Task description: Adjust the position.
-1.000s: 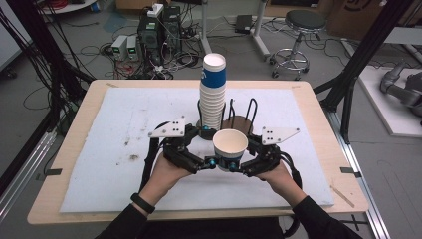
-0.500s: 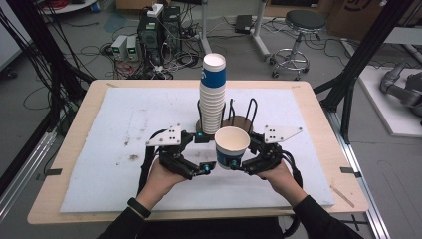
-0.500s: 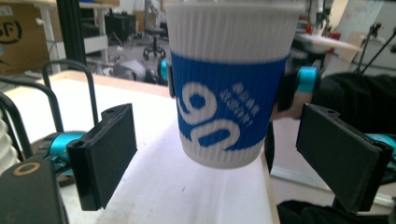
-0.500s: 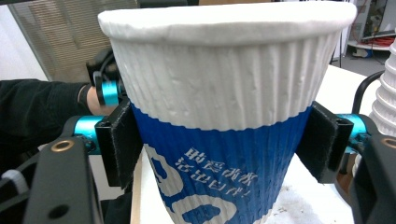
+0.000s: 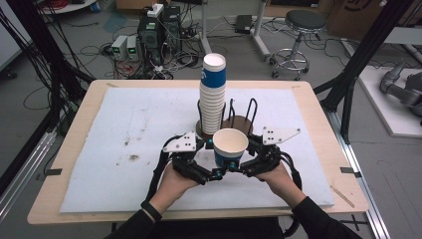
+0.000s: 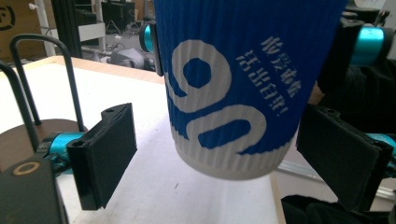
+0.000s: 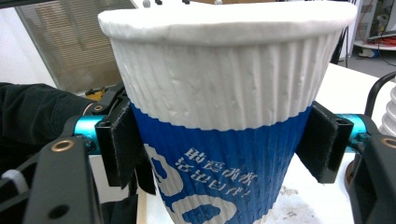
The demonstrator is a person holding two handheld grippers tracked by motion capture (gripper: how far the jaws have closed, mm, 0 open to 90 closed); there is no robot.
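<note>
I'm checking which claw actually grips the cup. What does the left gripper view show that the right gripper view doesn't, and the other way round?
Left gripper view alone: the cup's base hangs clear above the white mat, and the left claw's pads stand apart from the cup's sides. Right gripper view alone: the cup's white rim, with the right claw's pads pressed against its blue band. Both share the same blue and white ribbed paper cup and a piece of the black wire rack.
</note>
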